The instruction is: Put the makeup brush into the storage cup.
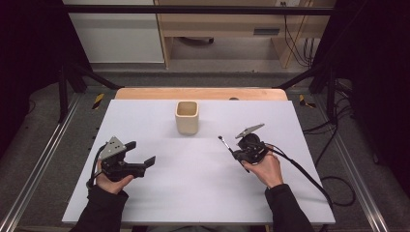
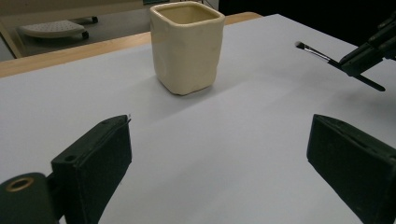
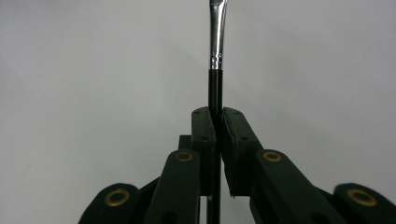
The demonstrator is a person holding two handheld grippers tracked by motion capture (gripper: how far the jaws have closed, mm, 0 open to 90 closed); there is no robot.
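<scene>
One paintbrush [image 1: 226, 145] sits clamped by its black handle between the fingers of the right gripper [image 1: 240, 155], bristle end pointing forward and to the left, raised off the white bench [image 1: 193, 193]; in the right gripper view the two pads press together on the handle just below the metal ferrule, with the tip [image 3: 217, 9] running out past them. Holding it this far down the shaft leaves the working end free, which looks suited to steering it into the cream cup [image 1: 186, 117] that stands upright and open-mouthed near the far middle of the bench, well apart from the brush tip. The right hand [image 1: 266, 169] grips from below and behind, wrist low, gripper tilted up. The left gripper [image 1: 140, 157] hangs over the near left of the bench, its fingers [image 2: 93, 163] wide apart with nothing between them, aimed toward the cup, probably ready to steady it. The left hand [image 1: 111, 181] cradles it from underneath, forearm coming in from the near edge.
</scene>
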